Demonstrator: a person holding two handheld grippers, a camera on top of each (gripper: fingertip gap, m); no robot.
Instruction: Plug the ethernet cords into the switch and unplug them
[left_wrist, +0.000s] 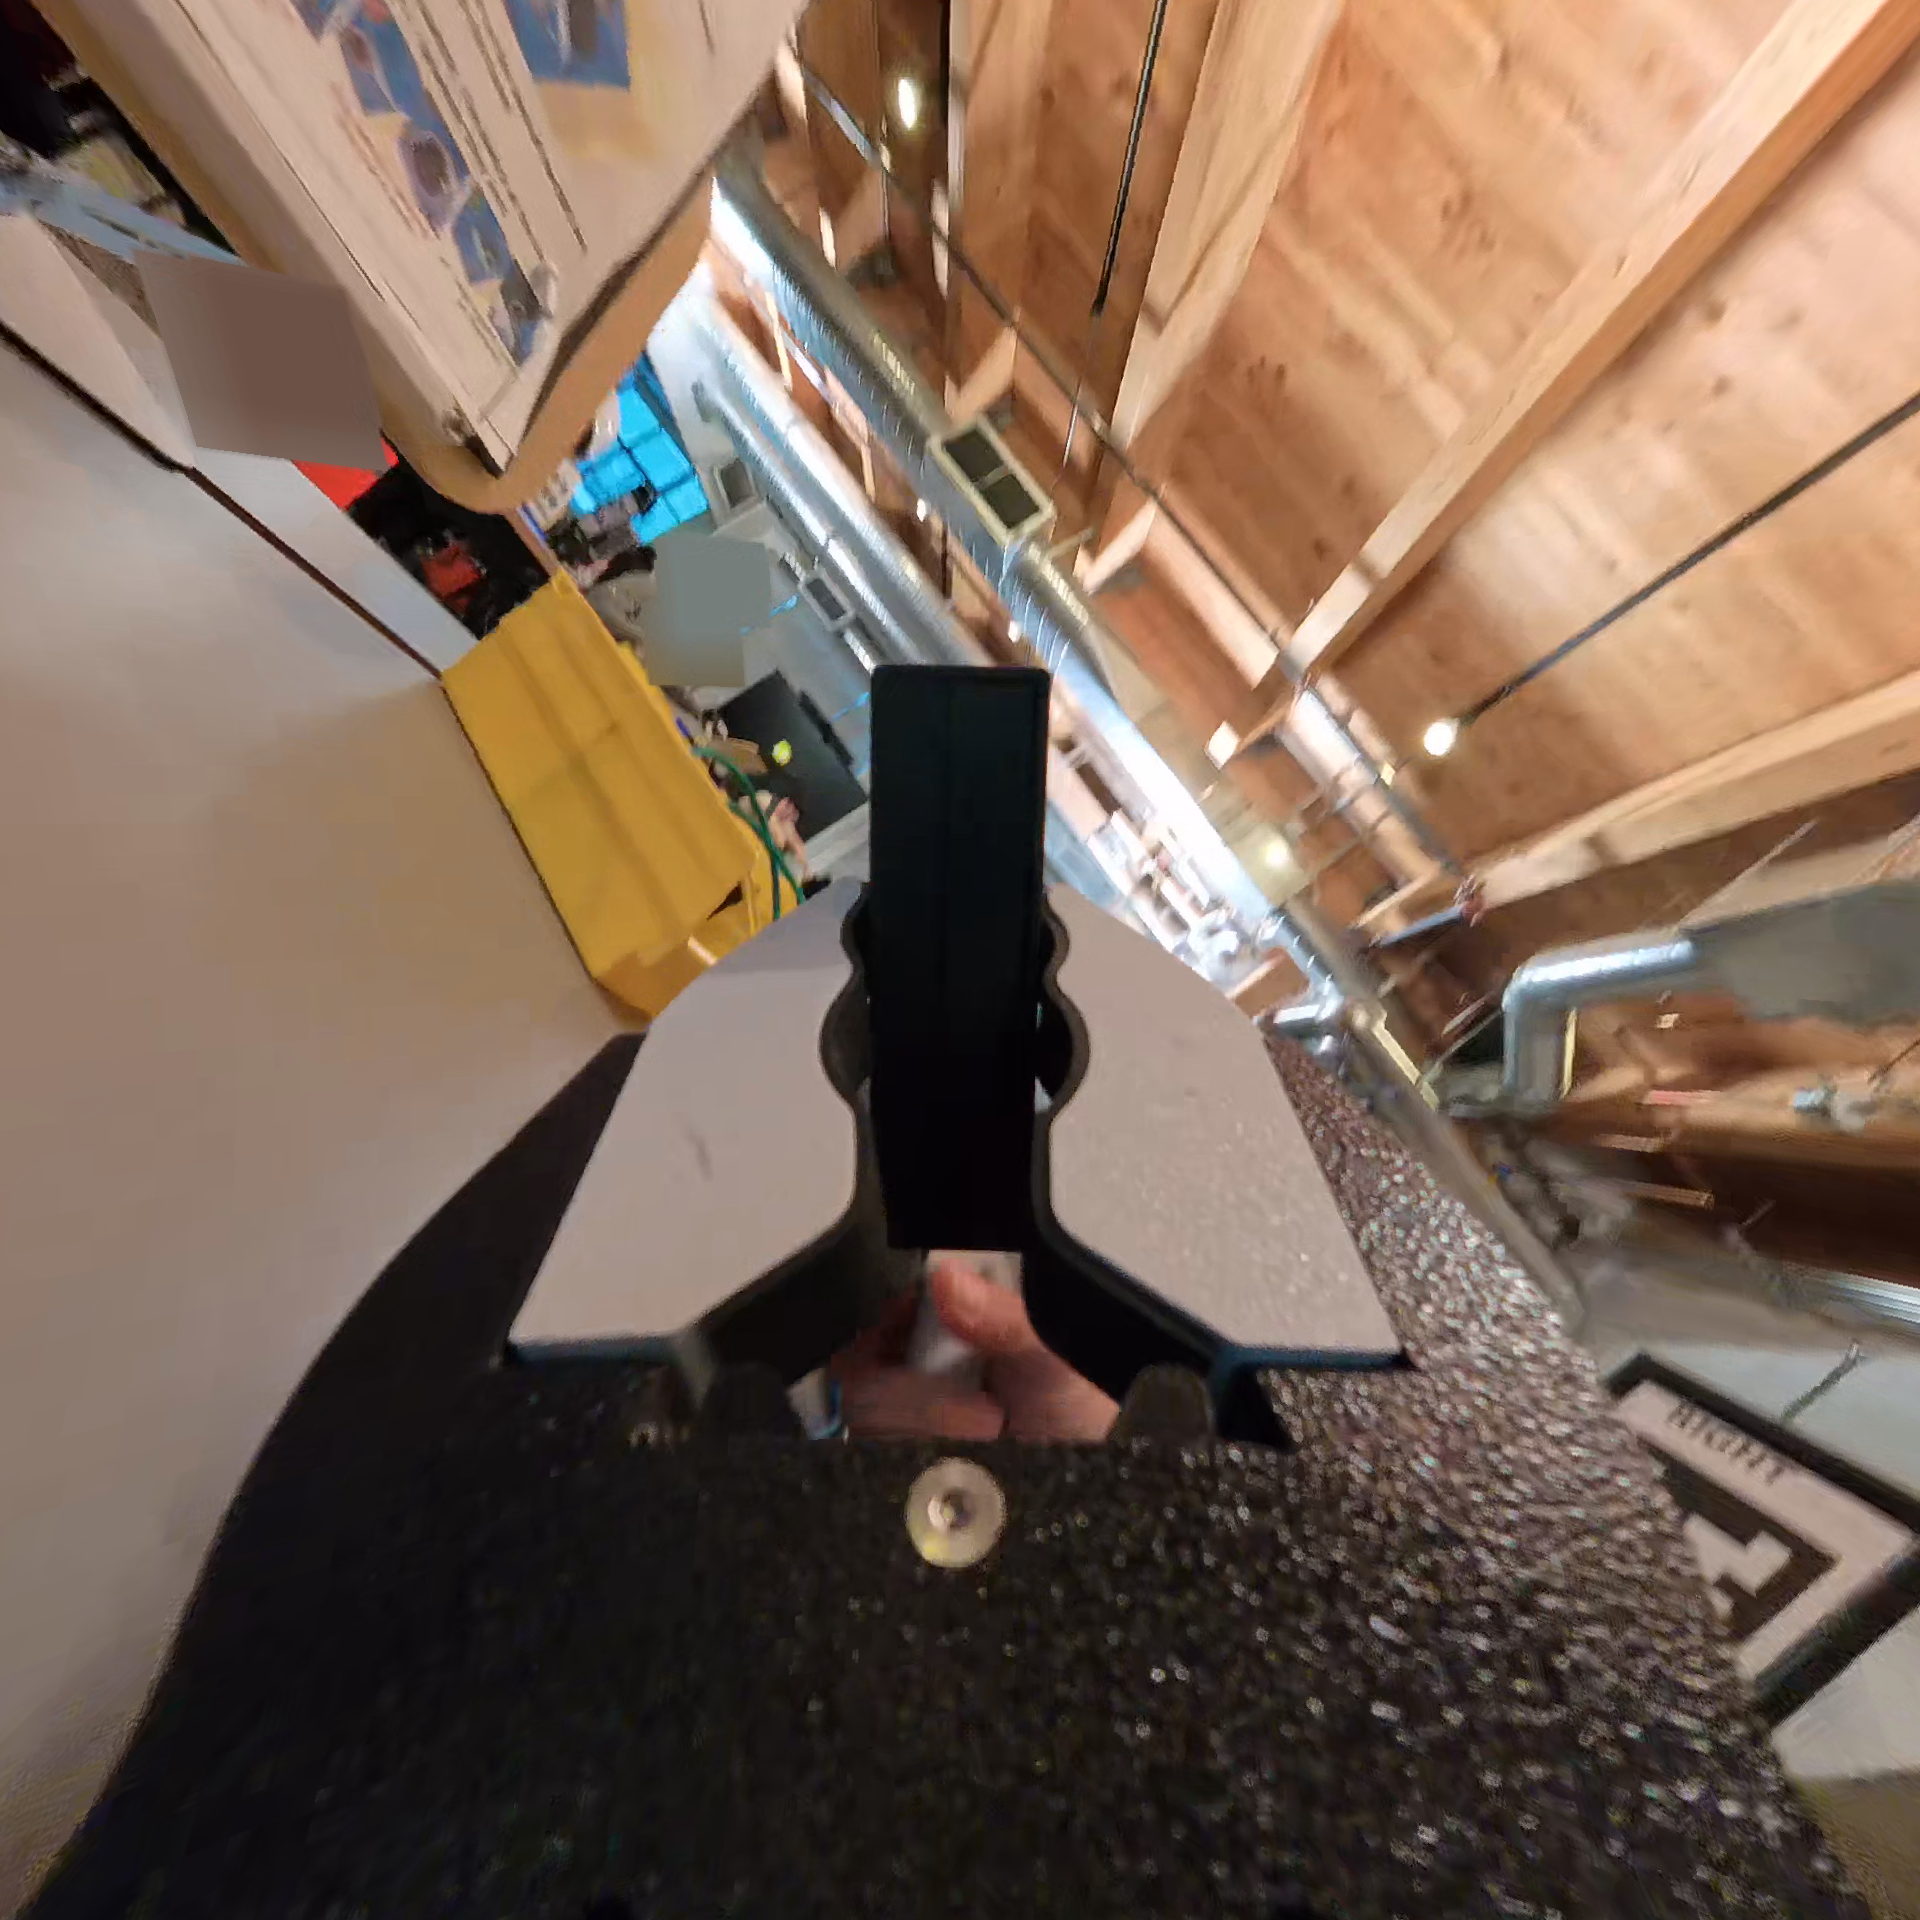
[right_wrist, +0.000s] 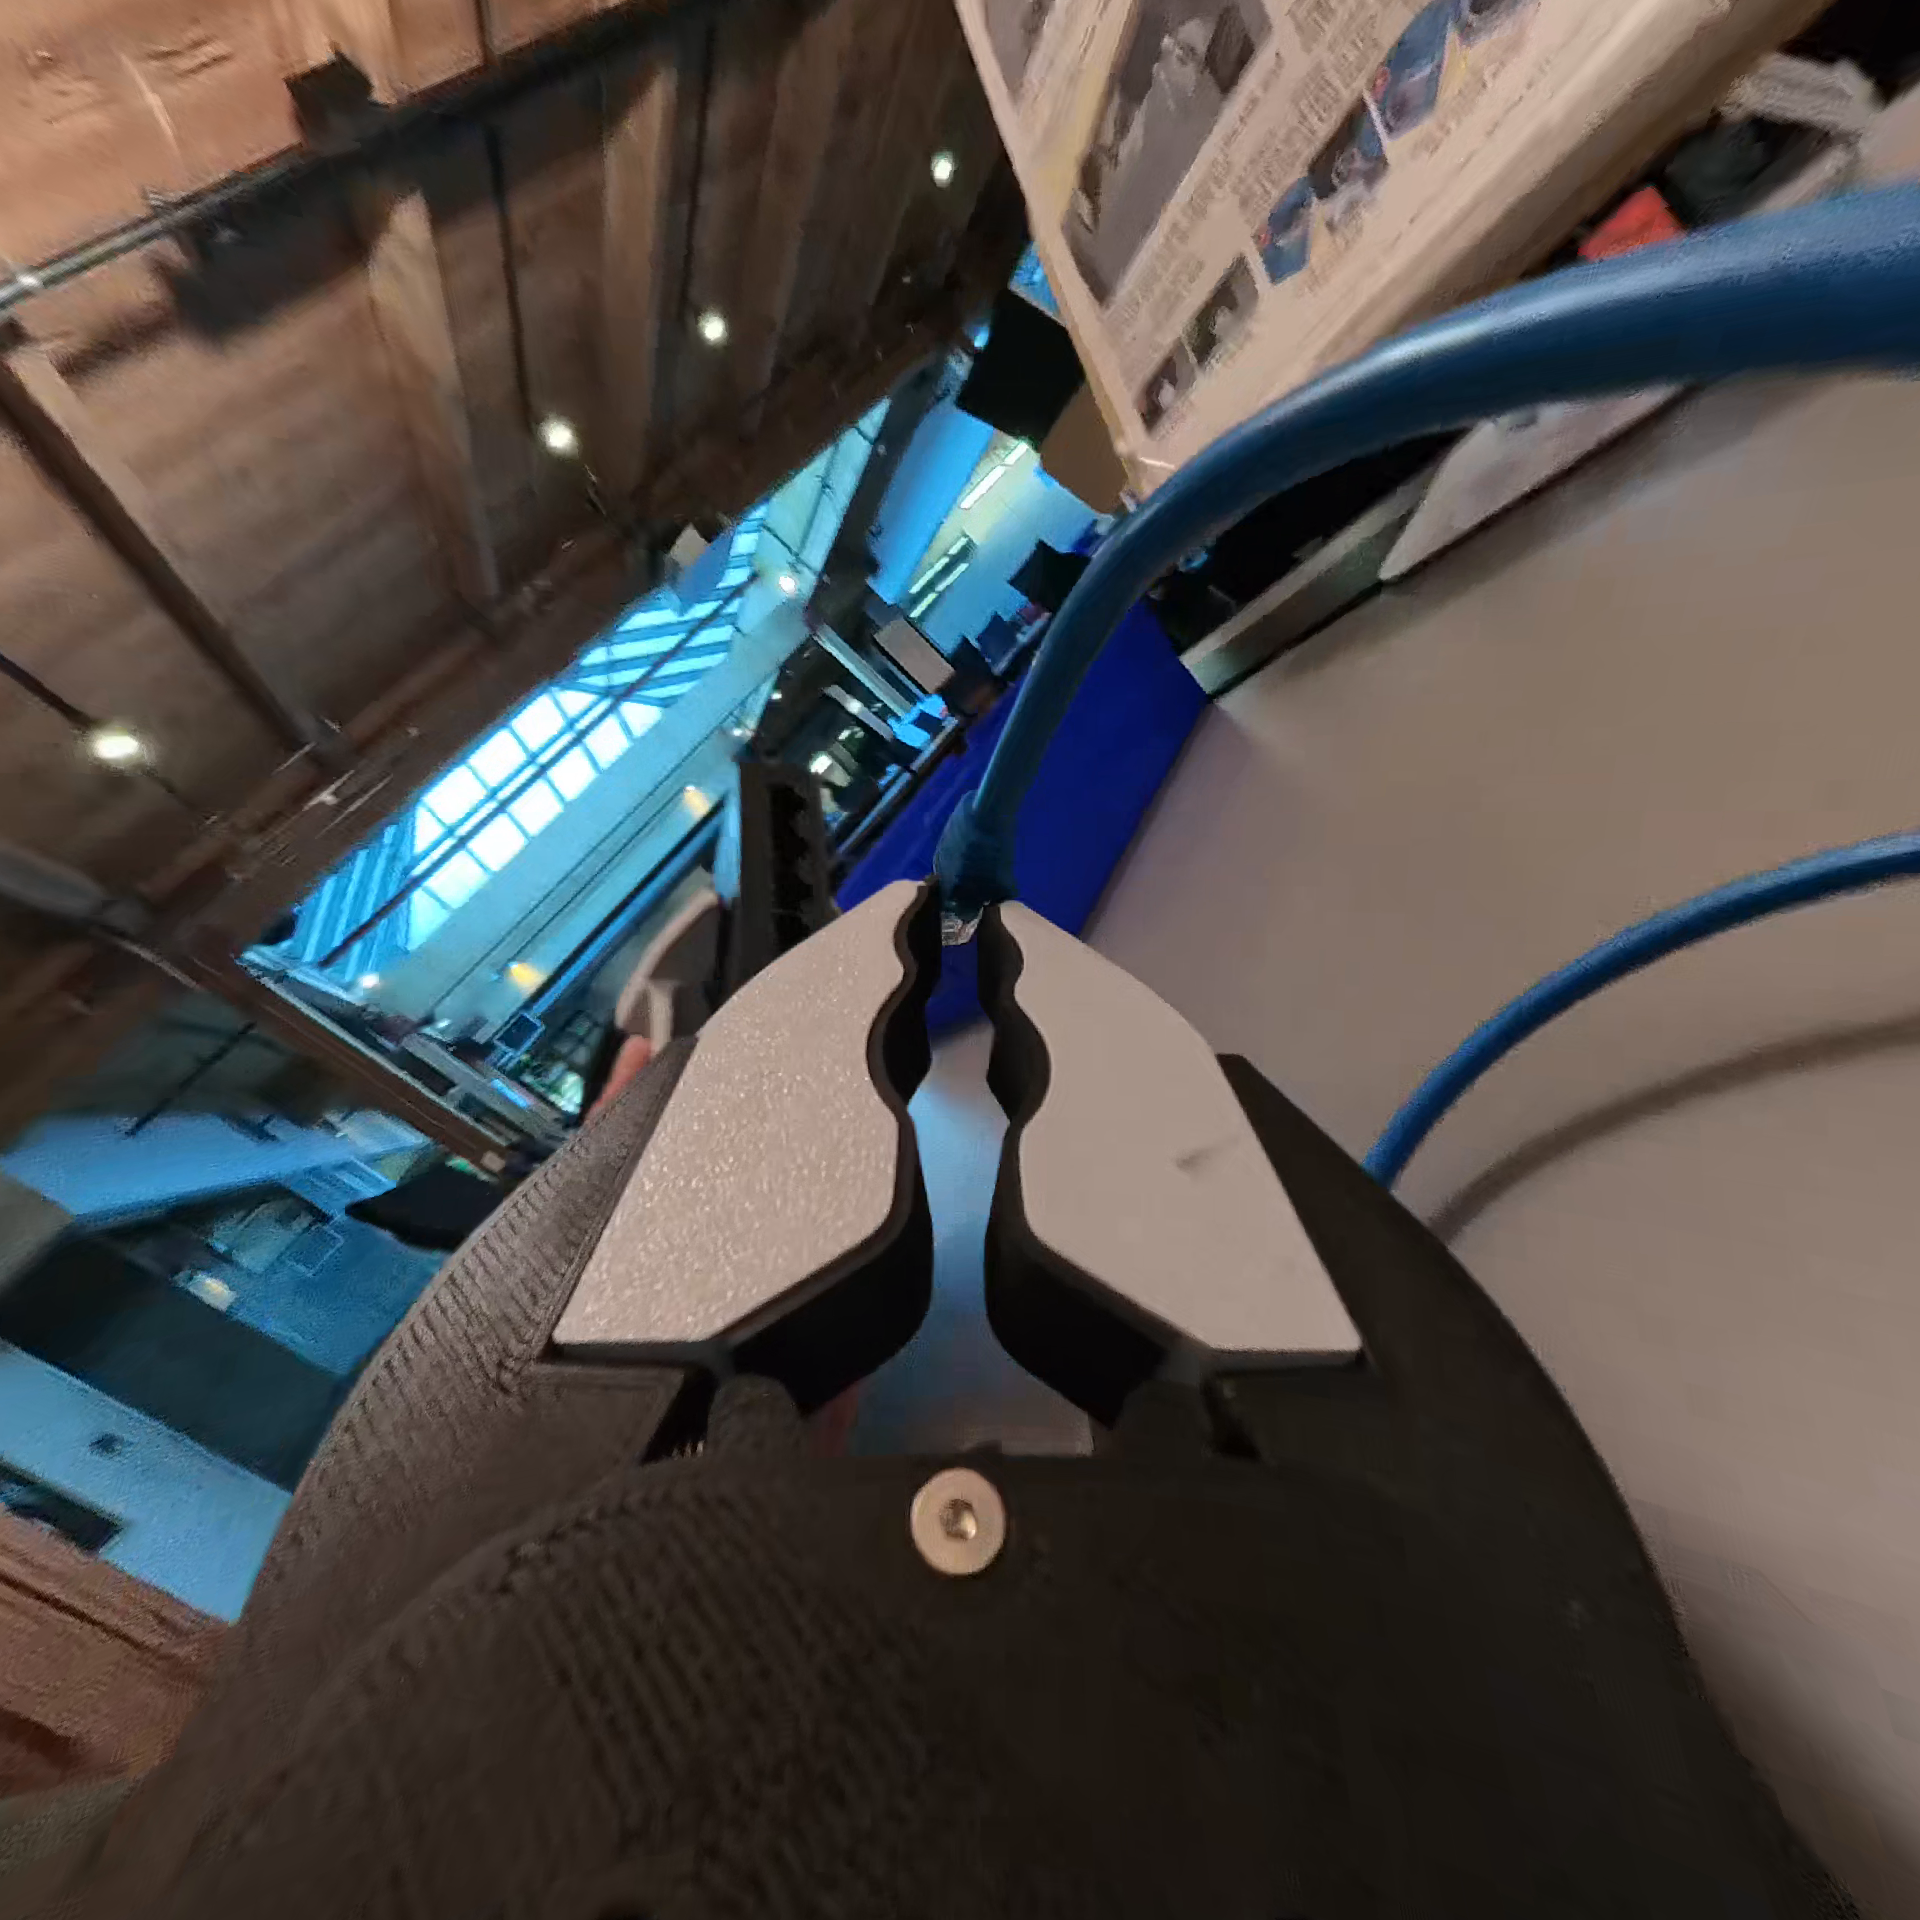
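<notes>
The left gripper (left_wrist: 956, 935) is tipped steeply upward, so its camera looks along the fingers (left_wrist: 727, 1132) at the timber ceiling (left_wrist: 1455, 312) and a silver duct (left_wrist: 935, 499). Its fingers are closed on a flat black switch (left_wrist: 958, 935), held upright between the pads and rising well past the fingertips. Under the switch's lower end a person's hand (left_wrist: 977, 1361) shows through the gap behind the fingers. The pale table (left_wrist: 187, 831) fills the left side of this view. Past its far edge stands a yellow bin (left_wrist: 613, 810) with a green cable (left_wrist: 764, 831) coiled beside or in it; which one cannot be told. A printed cardboard box (left_wrist: 416, 187) hangs over the top left corner.

The right gripper (right_wrist: 954, 920) is also rolled and pitched upward, toward blurred windows (right_wrist: 540, 769) and the ceiling. Its fingers (right_wrist: 769, 1153) are nearly closed, a narrow slit between them, and their tips pinch the clear plug (right_wrist: 961, 923) of a blue ethernet cord (right_wrist: 1351, 405). From the plug the cord climbs, then arcs off to the right edge, passing in front of a printed box (right_wrist: 1226, 187). A second run of blue cord (right_wrist: 1621, 966) lies on the table (right_wrist: 1558, 779) to the right, curving down behind the gripper body. The plug is not seated in the switch.
</notes>
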